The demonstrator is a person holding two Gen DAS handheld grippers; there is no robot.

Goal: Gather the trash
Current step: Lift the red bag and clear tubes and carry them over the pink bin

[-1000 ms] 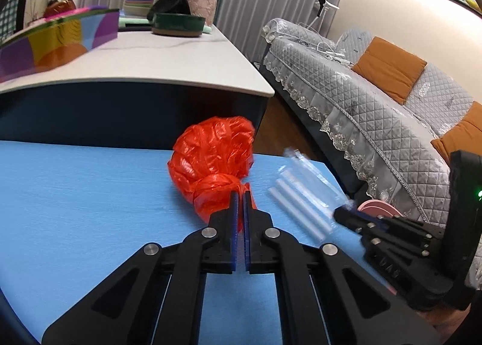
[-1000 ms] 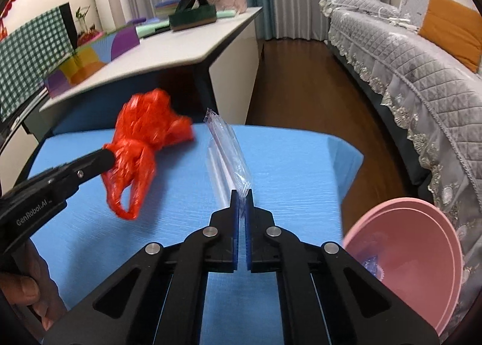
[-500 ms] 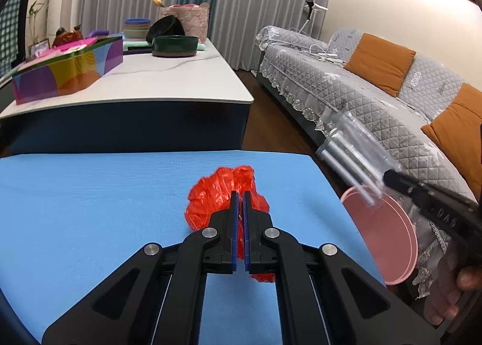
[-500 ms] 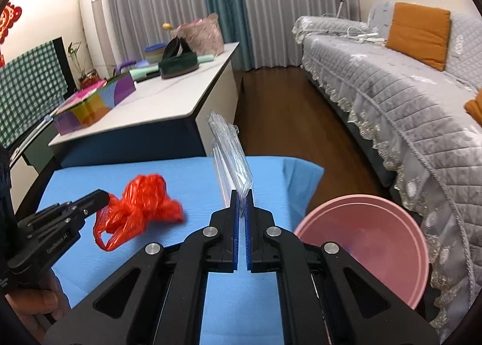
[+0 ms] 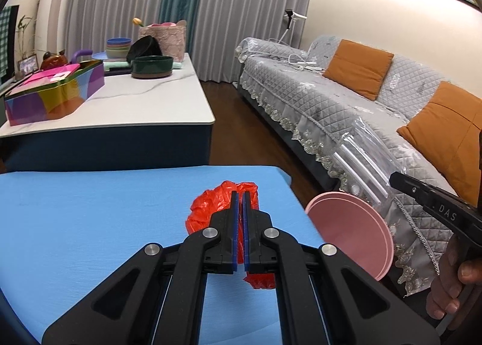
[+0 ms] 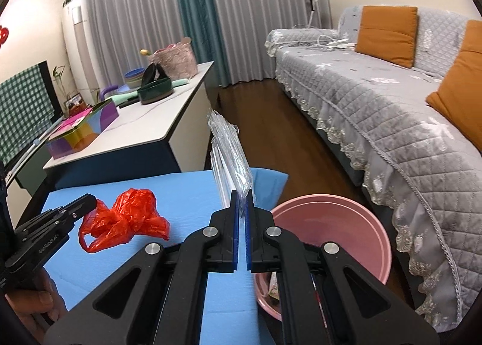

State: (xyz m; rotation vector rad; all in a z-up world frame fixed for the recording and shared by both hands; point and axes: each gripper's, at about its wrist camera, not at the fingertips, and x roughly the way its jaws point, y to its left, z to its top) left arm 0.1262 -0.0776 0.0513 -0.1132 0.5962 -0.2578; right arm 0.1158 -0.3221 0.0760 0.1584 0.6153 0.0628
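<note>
My left gripper (image 5: 238, 194) is shut on a crumpled red plastic bag (image 5: 211, 209), which hangs above the blue table (image 5: 90, 209); the same red bag (image 6: 126, 220) dangles from the left gripper (image 6: 89, 201) in the right wrist view. My right gripper (image 6: 242, 194) is shut on a clear plastic packet of white straws (image 6: 230, 158), held upright above the table's right edge. That packet (image 5: 364, 161) and the right gripper (image 5: 394, 177) show at the right of the left wrist view. A pink bin (image 6: 328, 224) stands beside the table, just right of the right gripper.
A grey quilted sofa (image 6: 376, 98) with orange cushions runs along the right. Behind the blue table stands a white-topped counter (image 5: 135, 104) bearing a colourful box, bowls and a basket. Dark wooden floor (image 6: 271, 110) lies between counter and sofa.
Both grippers have risen and moved right toward the pink bin, carrying the red bag and the straw packet. The bin has come into the left wrist view.
</note>
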